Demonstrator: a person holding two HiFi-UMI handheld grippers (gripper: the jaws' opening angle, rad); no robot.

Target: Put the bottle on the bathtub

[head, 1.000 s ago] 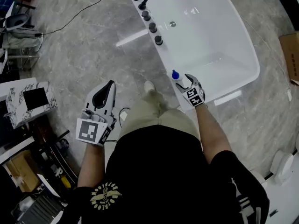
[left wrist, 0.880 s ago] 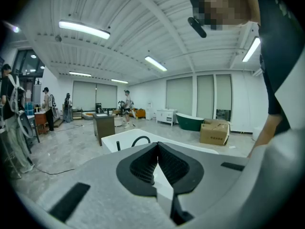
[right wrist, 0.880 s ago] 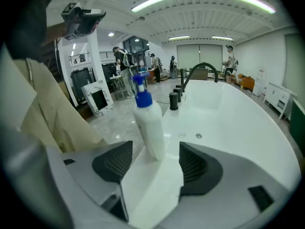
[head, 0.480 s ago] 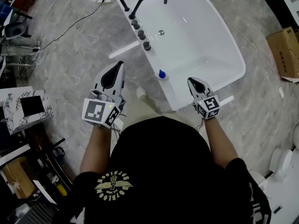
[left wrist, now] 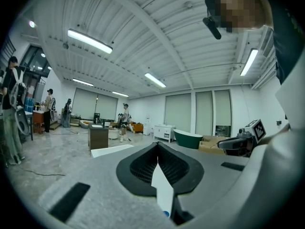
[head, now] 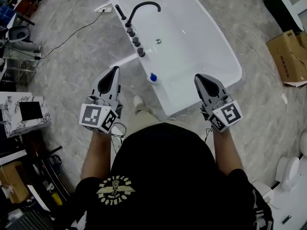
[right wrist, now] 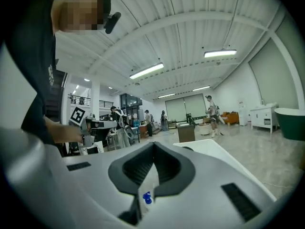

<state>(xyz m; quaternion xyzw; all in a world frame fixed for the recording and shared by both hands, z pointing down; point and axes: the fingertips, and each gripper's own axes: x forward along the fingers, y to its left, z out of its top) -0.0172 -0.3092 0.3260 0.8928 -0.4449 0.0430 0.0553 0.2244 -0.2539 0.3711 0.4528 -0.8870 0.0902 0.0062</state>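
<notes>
A small white bottle with a blue cap point(head: 153, 78) stands upright on the near left rim of the white bathtub point(head: 225, 51). My left gripper point(head: 114, 71) hovers over the floor to the left of the bottle, shut and empty. To the right, over the tub's near end, my right gripper point(head: 198, 77) is also shut and holds nothing. Neither gripper touches the bottle. In the left gripper view the jaws point(left wrist: 157, 147) meet at their tips. The right gripper view shows its jaws point(right wrist: 152, 144) closed too, with the blue cap point(right wrist: 146, 198) glimpsed through the slit below.
A black curved faucet point(head: 139, 7) and a row of dark knobs point(head: 135, 42) sit on the tub's left rim. A cardboard box point(head: 288, 56) lies at right. A cable point(head: 72, 30) crosses the marble floor, and a marble-patterned cabinet point(head: 24, 111) stands at left.
The right gripper, beside the bottle a second ago, has drawn back and to the right. The bottle stays on the rim. The left gripper has risen alongside.
</notes>
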